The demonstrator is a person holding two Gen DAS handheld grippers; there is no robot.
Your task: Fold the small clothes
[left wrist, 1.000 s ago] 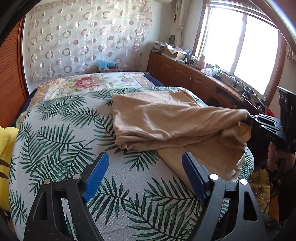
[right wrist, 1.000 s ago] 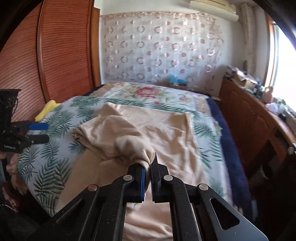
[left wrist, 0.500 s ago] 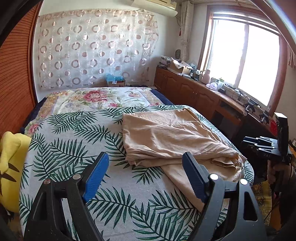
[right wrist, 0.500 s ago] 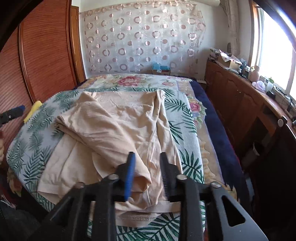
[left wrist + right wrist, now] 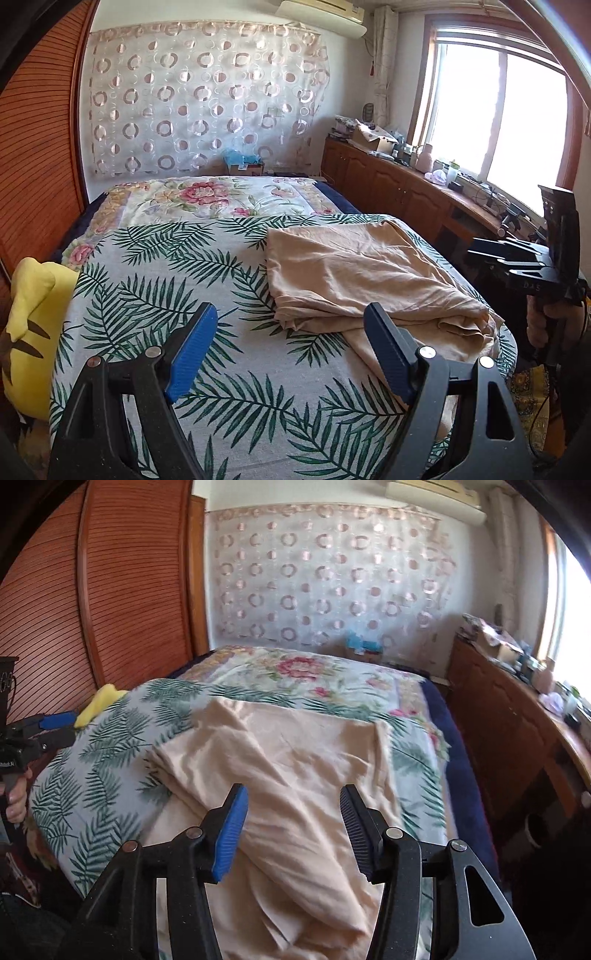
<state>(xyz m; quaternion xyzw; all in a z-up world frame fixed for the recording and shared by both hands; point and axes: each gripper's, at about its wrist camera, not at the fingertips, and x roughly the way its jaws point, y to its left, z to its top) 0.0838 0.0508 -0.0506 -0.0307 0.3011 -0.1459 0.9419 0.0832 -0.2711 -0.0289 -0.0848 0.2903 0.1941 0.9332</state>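
Observation:
A beige garment [image 5: 362, 273] lies folded over itself on the right half of the leaf-print bed cover [image 5: 155, 295]; its near edge hangs over the bed's corner. My left gripper [image 5: 290, 317] hovers open above the cover, left of the garment, with nothing between its fingers. In the right wrist view the garment [image 5: 288, 760] spreads out below my right gripper [image 5: 293, 792]. Its jaws are opening, and the pads stand apart from the cloth. Each gripper shows in the other's view: the right gripper [image 5: 509, 254] at the bed's right edge, the left gripper [image 5: 55, 727] at its left.
A yellow plush cushion [image 5: 29, 332] sits at the bed's left edge against the slatted wooden wardrobe [image 5: 110, 590]. A floral quilt [image 5: 207, 195] covers the far half of the bed. A cluttered wooden cabinet [image 5: 388, 184] runs under the window on the right.
My right gripper has opened and let go of the garment's fold, then drawn back. The fold now rests on the bed. My left gripper stays open, and its view has tilted up.

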